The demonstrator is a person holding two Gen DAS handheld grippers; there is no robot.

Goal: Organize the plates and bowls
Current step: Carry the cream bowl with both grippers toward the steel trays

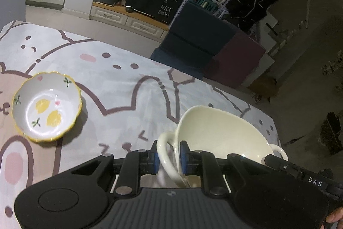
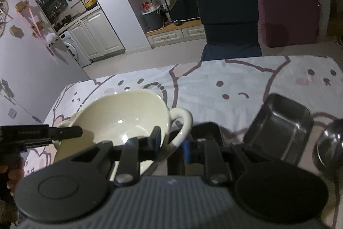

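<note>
A cream two-handled bowl [image 1: 216, 134] is held tilted above the table between both grippers. My left gripper [image 1: 169, 157] is shut on its left handle [image 1: 166, 151]. My right gripper [image 2: 171, 143] is shut on its right handle [image 2: 182, 123]; the bowl also shows in the right wrist view [image 2: 120, 119]. A small lemon-patterned bowl [image 1: 46, 108] with a yellow scalloped rim sits on the cloth to the left. A dark square metal dish [image 2: 278, 126] sits tilted to the right, with a round metal bowl [image 2: 331, 143] at the right edge.
The table wears a bear-print cloth [image 1: 120, 83]. A black flat item [image 2: 206, 132] lies behind my right gripper. A dark blue chair [image 2: 229, 20] and a maroon cushion [image 2: 287, 12] stand past the far table edge. A wall [image 2: 32, 70] is on the left.
</note>
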